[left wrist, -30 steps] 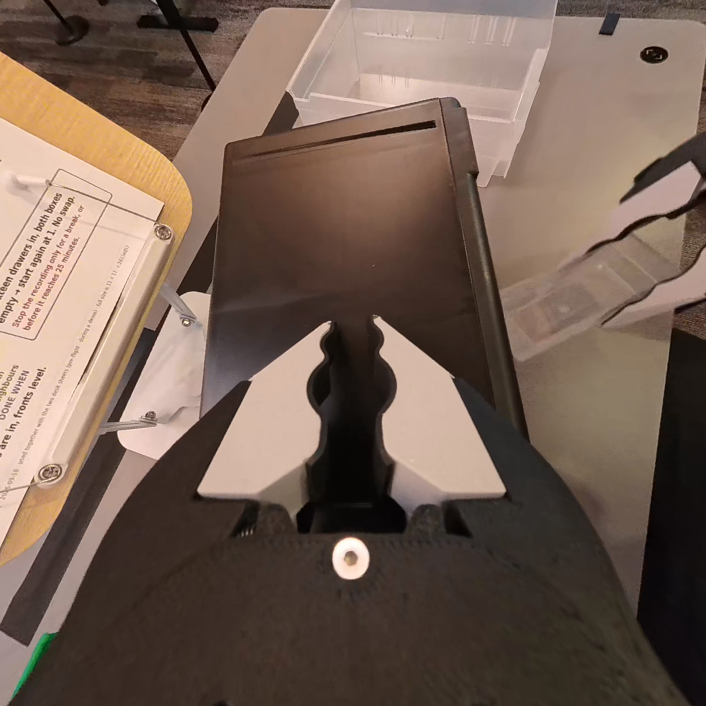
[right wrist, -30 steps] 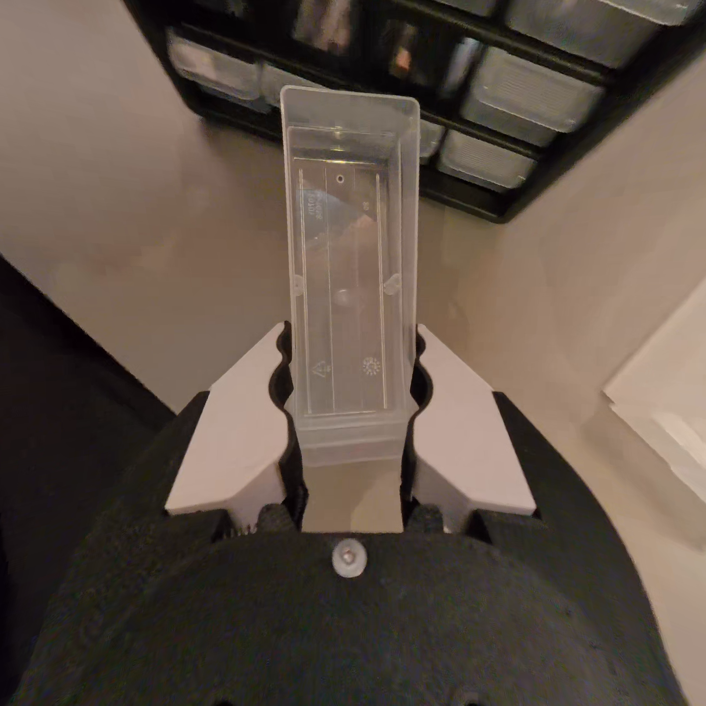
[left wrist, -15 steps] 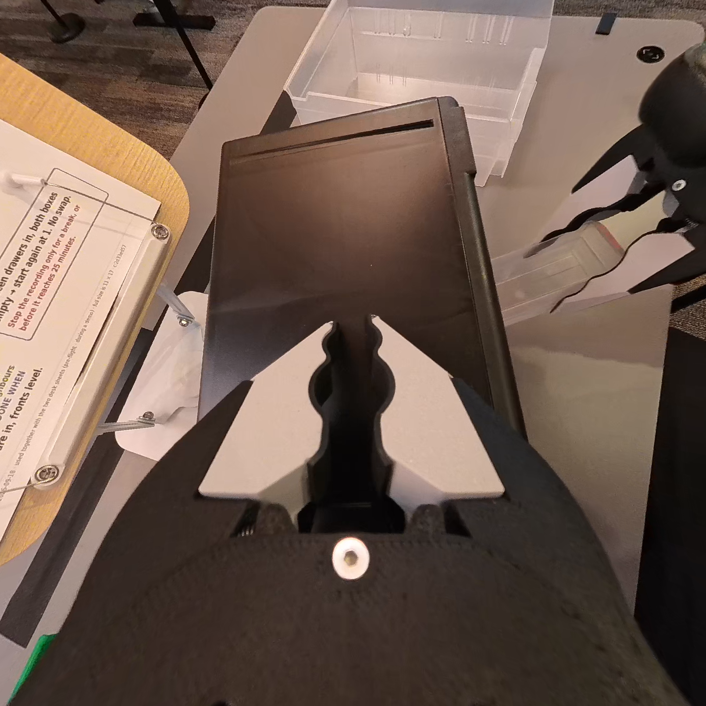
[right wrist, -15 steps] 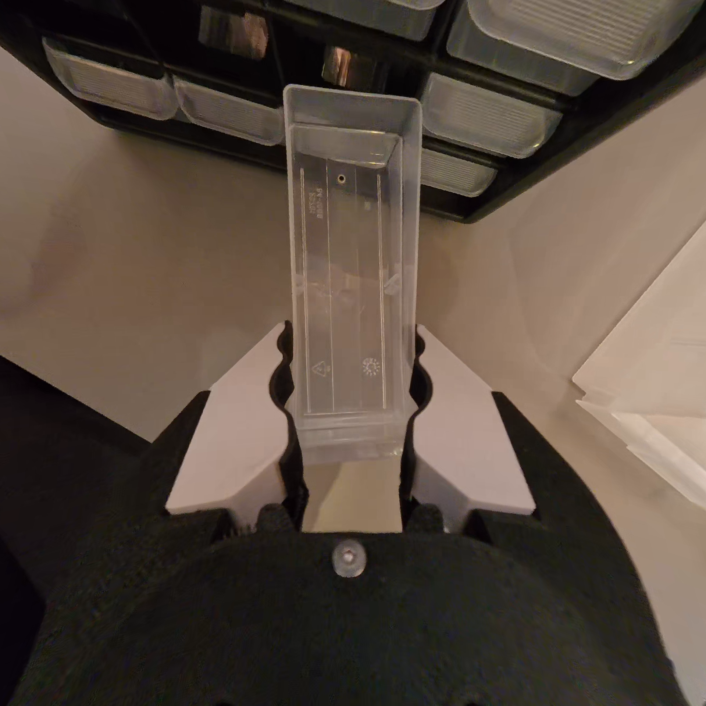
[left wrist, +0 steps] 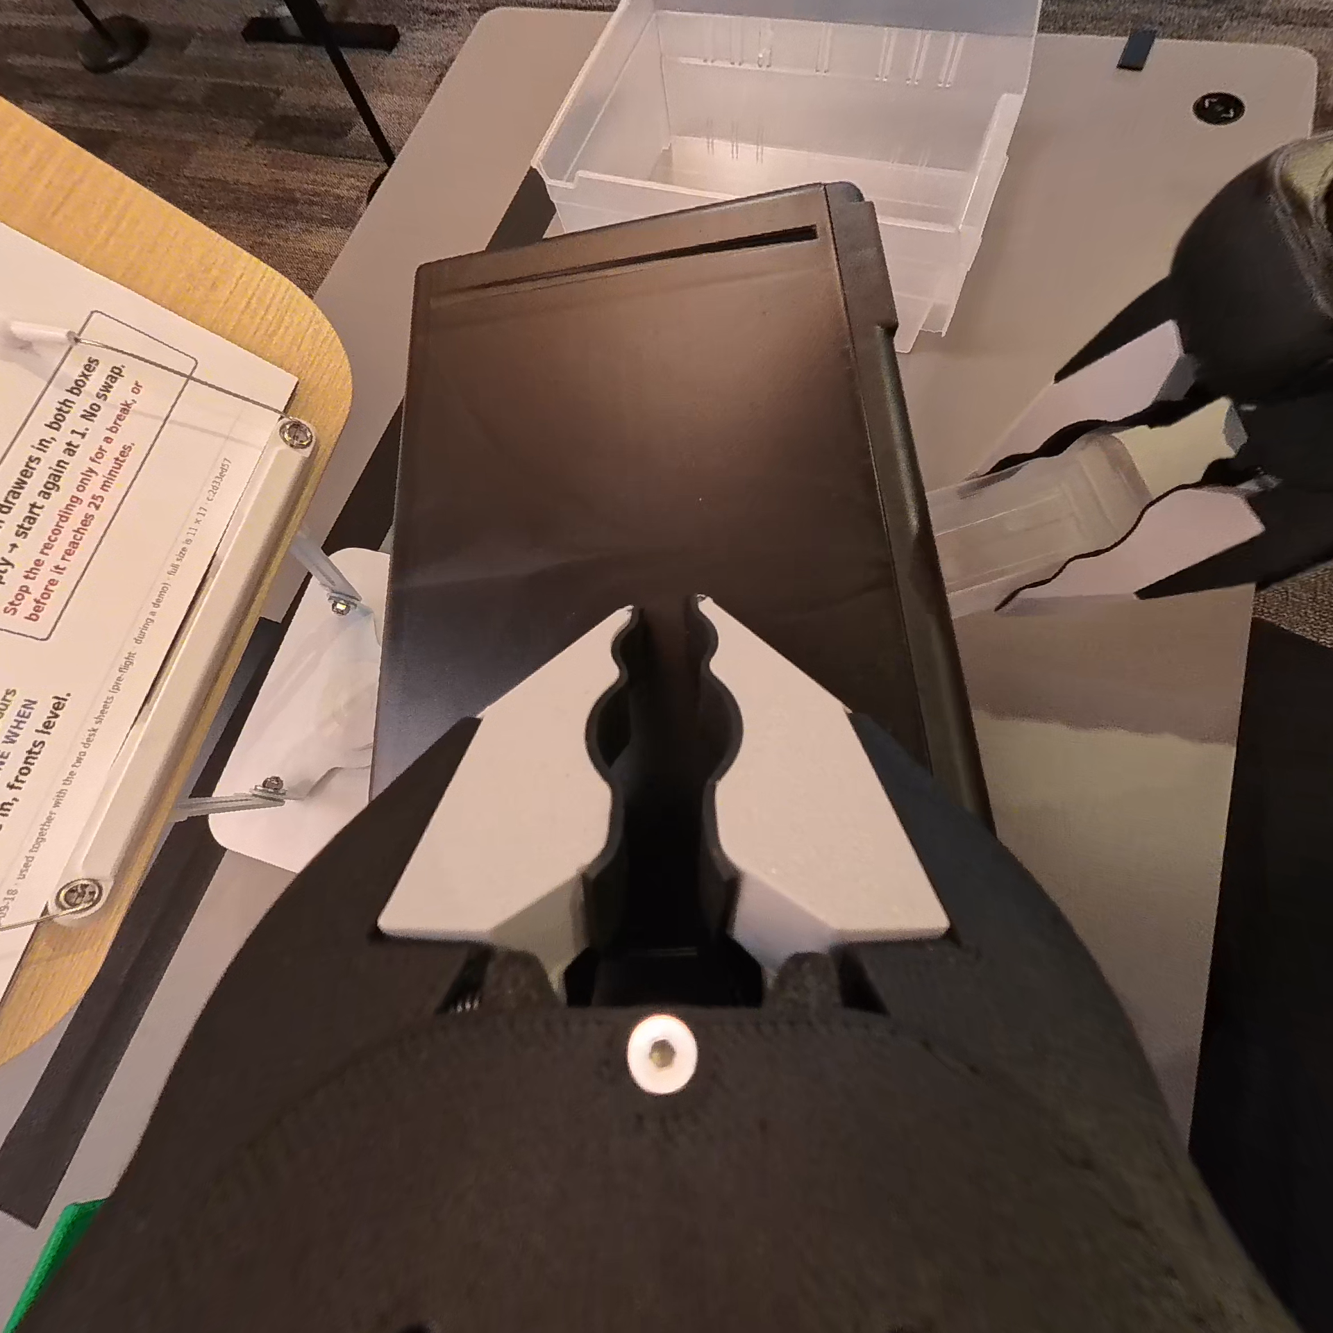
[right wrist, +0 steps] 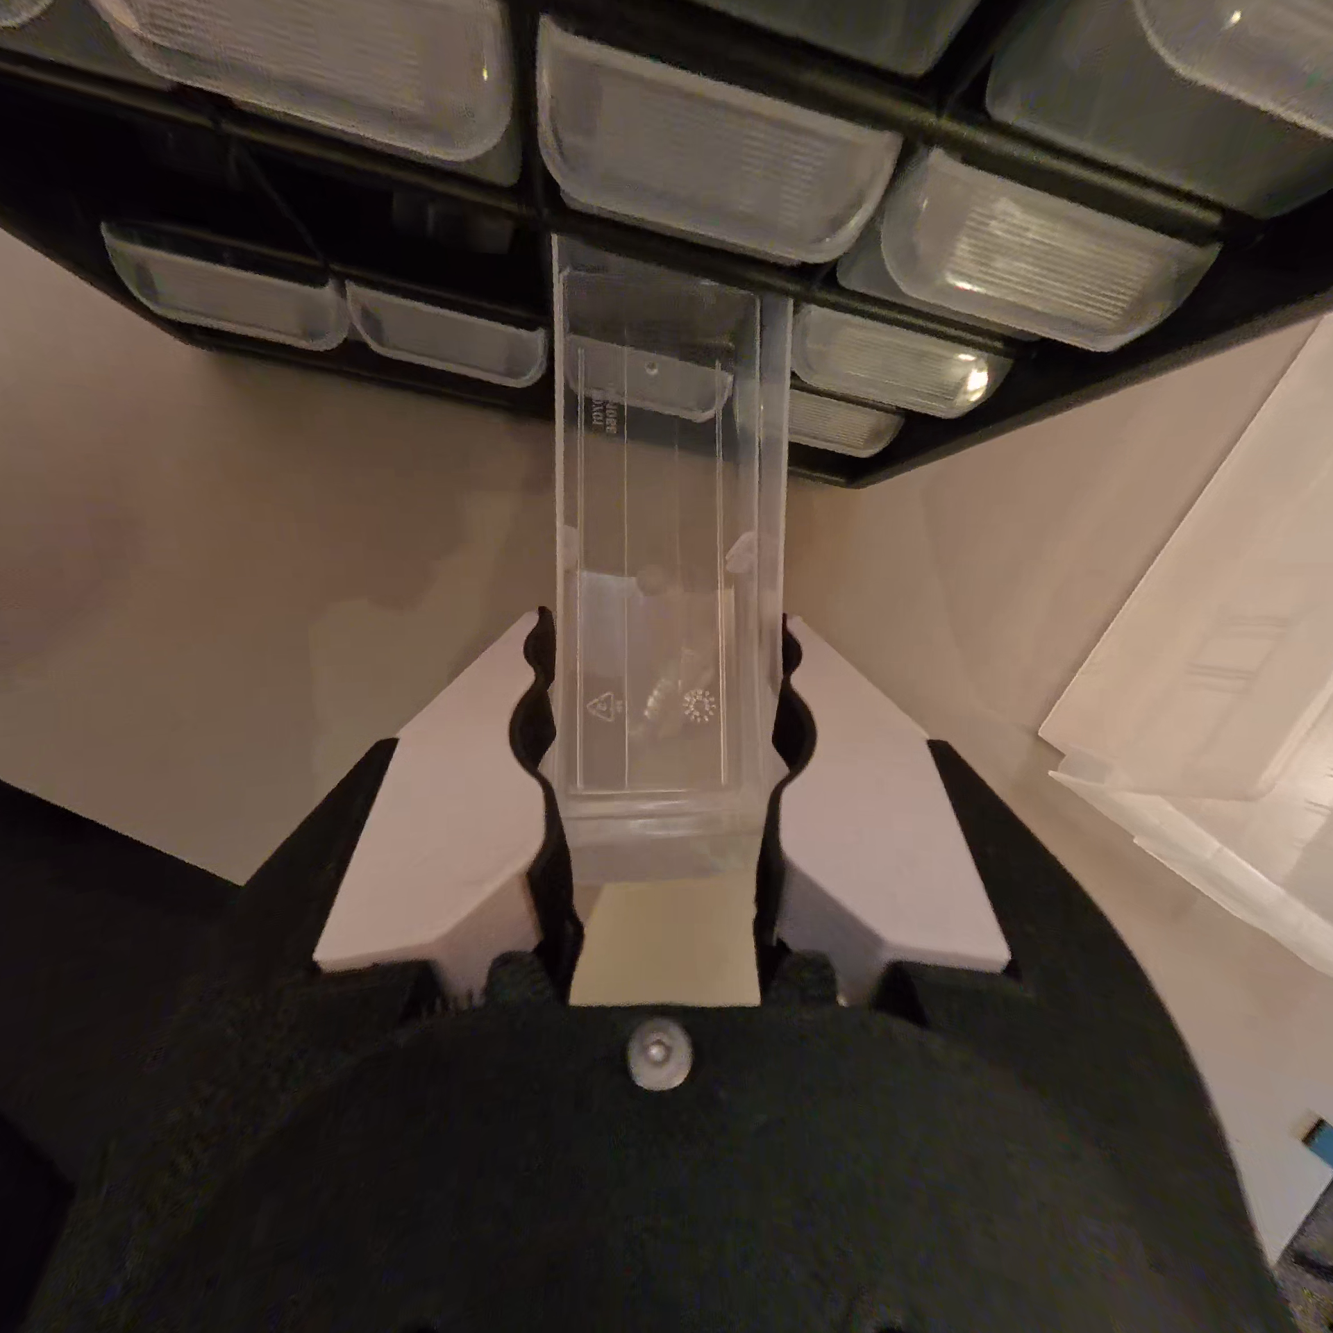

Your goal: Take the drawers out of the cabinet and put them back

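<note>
My right gripper (right wrist: 660, 728) jaws clamp the clear drawer (right wrist: 660, 548) by its sides, nose at an empty cabinet (right wrist: 721, 238) slot, while my left gripper (left wrist: 667, 714) pinches the cabinet's top, likely steadying it.

Warm dim indoor light; wide-angle edge distortion; soft glare on cabinet (left wrist: 635, 447) top.

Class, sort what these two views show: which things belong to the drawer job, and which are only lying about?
Part of the job:
- black cabinet
- small clear drawer, gripped by the right gripper
- left gripper, closed on the cabinet's top

Lying about:
- large clear bin
- printed sheet under a clear holder
- wooden table
</note>
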Demonstrator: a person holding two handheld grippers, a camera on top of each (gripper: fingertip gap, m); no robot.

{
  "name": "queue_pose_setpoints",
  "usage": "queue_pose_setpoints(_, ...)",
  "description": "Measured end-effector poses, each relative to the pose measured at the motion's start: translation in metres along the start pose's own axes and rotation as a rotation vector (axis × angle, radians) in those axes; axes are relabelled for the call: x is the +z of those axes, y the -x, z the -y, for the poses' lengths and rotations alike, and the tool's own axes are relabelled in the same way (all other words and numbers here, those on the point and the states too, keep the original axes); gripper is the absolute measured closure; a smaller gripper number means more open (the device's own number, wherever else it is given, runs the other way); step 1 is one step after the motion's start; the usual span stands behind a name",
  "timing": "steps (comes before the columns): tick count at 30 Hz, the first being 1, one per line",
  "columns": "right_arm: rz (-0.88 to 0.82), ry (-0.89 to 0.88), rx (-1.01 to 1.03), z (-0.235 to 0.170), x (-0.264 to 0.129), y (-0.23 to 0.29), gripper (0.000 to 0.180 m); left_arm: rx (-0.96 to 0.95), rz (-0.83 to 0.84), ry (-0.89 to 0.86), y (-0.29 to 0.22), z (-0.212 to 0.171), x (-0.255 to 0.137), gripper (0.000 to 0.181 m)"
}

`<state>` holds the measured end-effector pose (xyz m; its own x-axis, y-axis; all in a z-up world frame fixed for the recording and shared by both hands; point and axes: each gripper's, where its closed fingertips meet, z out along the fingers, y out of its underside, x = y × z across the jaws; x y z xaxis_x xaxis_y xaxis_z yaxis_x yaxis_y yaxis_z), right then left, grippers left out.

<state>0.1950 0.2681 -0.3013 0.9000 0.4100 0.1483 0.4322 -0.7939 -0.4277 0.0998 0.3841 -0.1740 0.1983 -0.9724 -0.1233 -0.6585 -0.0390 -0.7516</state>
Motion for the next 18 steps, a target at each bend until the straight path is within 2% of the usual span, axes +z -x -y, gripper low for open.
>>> queue_pose_setpoints(12,-0.037,-0.226,0.126,0.031,0.031,0.003,0.117,-0.005,-0.005,-0.005,0.000,0.000,0.000,0.172)
queue_pose_setpoints(15,0.004,-0.252,0.102,0.037,0.033,0.007,0.107,-0.008,-0.003,-0.006,0.000,0.000,0.000,0.172)
queue_pose_setpoints(18,0.024,-0.276,0.004,0.032,0.013,0.007,0.096,-0.006,0.000,-0.004,0.000,0.000,0.000,0.172)
